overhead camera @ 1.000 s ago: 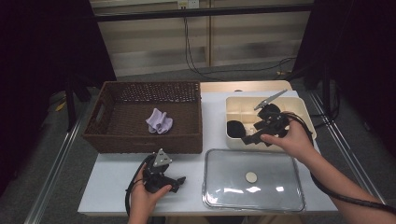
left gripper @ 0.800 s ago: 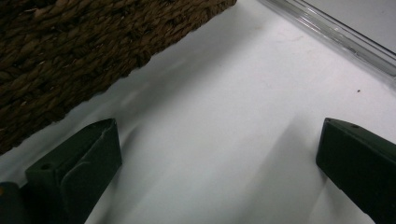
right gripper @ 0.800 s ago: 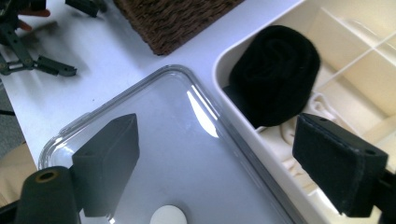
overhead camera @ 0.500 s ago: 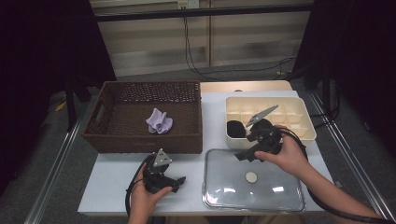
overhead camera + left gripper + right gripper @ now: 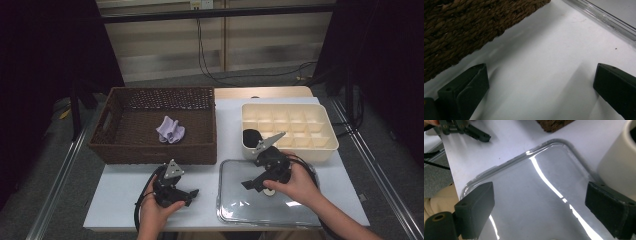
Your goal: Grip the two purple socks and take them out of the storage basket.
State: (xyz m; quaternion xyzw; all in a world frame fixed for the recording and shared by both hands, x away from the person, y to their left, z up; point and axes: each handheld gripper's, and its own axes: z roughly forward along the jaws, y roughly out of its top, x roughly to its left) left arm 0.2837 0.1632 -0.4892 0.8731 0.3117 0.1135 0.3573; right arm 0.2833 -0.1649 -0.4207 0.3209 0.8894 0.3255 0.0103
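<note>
My right gripper (image 5: 248,185) hovers low over a clear plastic lid (image 5: 280,214) at the table's front right. Its jaws point toward the lid's left part (image 5: 536,177). They stand wide open and have just been opening further, with nothing between them (image 5: 540,195). My left gripper (image 5: 192,192) rests on the white table at the front left. It is open and empty (image 5: 540,85), just in front of the wicker basket (image 5: 461,30). A lilac cloth (image 5: 170,130) lies inside that basket (image 5: 150,150).
A cream divided tray (image 5: 300,150) stands behind the lid, with a dark item (image 5: 251,136) in its near-left compartment. The tray's corner (image 5: 619,157) is close beside my right jaw. The left gripper (image 5: 485,138) lies beyond the lid's far edge in the right gripper view.
My right gripper has come down from above the cream tray toward the near left and is now over the clear lid. The left gripper has stayed put.
</note>
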